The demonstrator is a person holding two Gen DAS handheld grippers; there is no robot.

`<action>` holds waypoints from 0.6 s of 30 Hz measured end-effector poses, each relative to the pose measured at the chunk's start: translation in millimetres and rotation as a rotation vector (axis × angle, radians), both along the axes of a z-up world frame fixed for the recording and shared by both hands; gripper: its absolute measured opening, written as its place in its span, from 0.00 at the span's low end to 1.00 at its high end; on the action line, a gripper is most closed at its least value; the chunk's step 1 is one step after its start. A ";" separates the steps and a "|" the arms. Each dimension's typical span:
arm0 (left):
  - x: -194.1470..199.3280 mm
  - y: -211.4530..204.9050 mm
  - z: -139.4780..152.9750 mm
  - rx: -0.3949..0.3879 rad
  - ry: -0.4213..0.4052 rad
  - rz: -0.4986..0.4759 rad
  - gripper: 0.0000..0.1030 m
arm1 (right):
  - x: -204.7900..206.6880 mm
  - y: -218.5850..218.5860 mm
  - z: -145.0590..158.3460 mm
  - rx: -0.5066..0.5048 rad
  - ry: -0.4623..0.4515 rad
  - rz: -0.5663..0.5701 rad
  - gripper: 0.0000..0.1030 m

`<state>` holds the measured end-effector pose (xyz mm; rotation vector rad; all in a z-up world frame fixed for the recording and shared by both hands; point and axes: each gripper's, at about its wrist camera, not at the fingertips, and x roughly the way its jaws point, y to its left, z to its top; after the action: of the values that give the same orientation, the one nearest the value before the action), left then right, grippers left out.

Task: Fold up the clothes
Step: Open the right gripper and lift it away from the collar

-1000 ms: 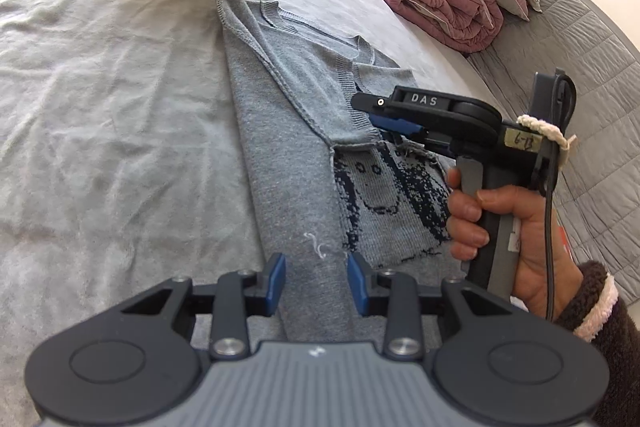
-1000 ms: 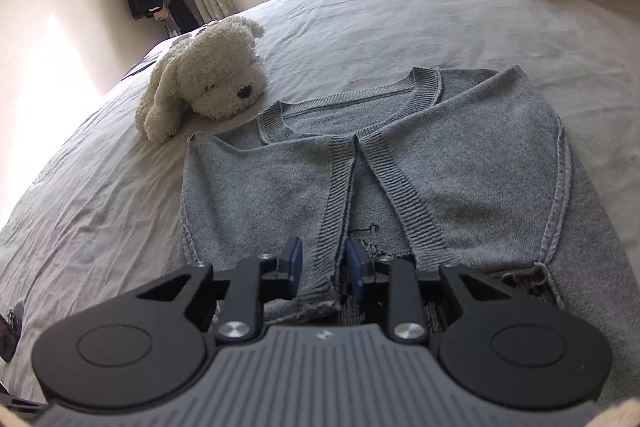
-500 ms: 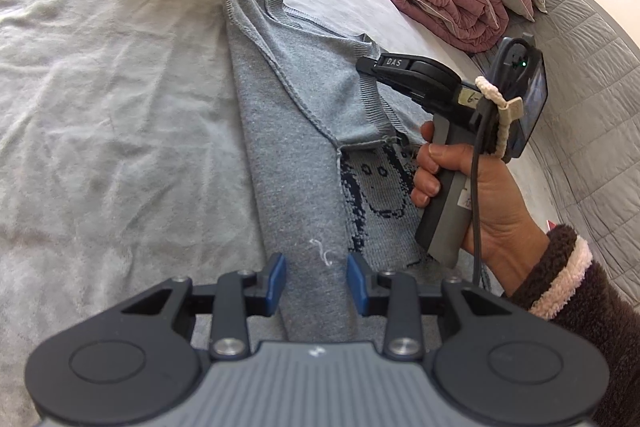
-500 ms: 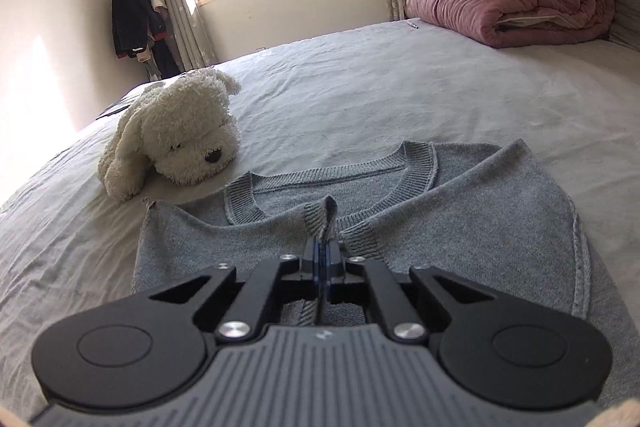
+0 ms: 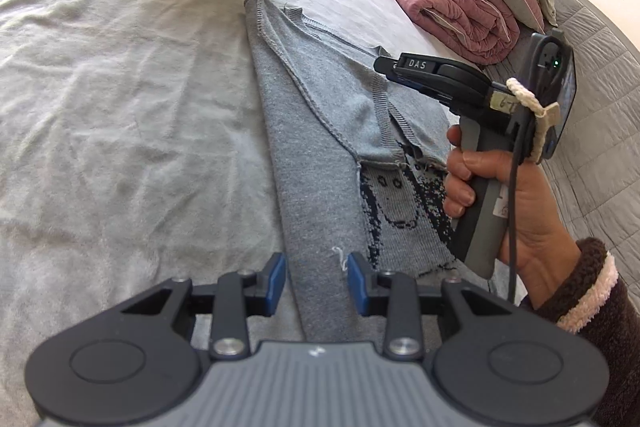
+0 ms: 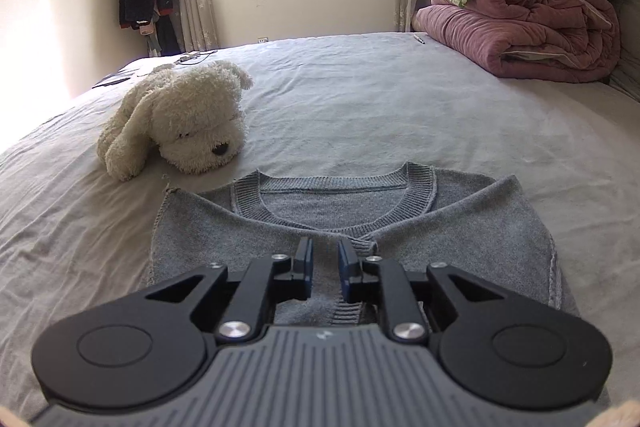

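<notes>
Two grippers: both mine, one in each hand, both over the sweater on the bed (image 6: 360, 99)
Sweater (image 6: 460, 227): grey knit, flat on the sheet, neckline toward the far end; both sleeves folded in across the chest, their ribbed cuffs meeting near the middle; a dark knitted pattern shows below the cuffs in the left view
Right gripper (image 6: 324, 259): pads apart with a narrow gap; jaws have just been opening after a full close; only flat knit shows in the gap, nothing pinched; it hangs above the cuffs, tips aimed at the collar
Right hand (image 5: 500, 195): fist wrapped round the grey handle, knuckles toward the sweater, handle upright, the gripper's nose reaching out over the chest; a dark fuzzy sleeve with a pale cuff covers my wrist
Left gripper (image 5: 316, 281): released, blue pads (image 5: 276, 283) well apart, holding nothing; tilted down at the sweater's lower part, its folded left edge running between the pads; whether the tips touch the cloth I cannot tell
Plush dog (image 6: 180, 119): white, lying on the sheet just beyond the sweater's left shoulder corner
Bedding pile (image 6: 532, 15): pink quilt rolled at the head of the bed, a green patterned cloth and a pillow on top, well apart from the sweater
</notes>
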<state>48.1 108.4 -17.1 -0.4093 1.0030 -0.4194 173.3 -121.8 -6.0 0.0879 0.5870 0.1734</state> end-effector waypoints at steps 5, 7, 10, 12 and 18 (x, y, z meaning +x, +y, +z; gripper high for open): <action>0.2 4.5 1.3 0.003 -0.011 0.024 0.33 | 9.2 29.5 -0.2 0.093 0.035 0.185 0.18; 0.1 5.2 1.0 0.005 -0.011 0.024 0.33 | 15.3 42.5 -6.1 0.098 0.046 0.222 0.18; 0.2 6.5 0.1 0.009 -0.009 0.025 0.33 | 25.1 62.0 -15.6 0.075 0.057 0.253 0.18; 0.8 8.7 -1.3 0.005 -0.004 0.029 0.33 | 31.9 72.6 -21.4 0.064 0.063 0.266 0.18; 1.3 11.6 -2.0 -0.005 0.001 0.034 0.33 | 54.7 90.9 -30.4 0.016 0.071 0.271 0.18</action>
<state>49.4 120.0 -19.1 -0.4304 0.9944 -0.3913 228.0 -30.9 -36.4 0.0295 0.6674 0.4390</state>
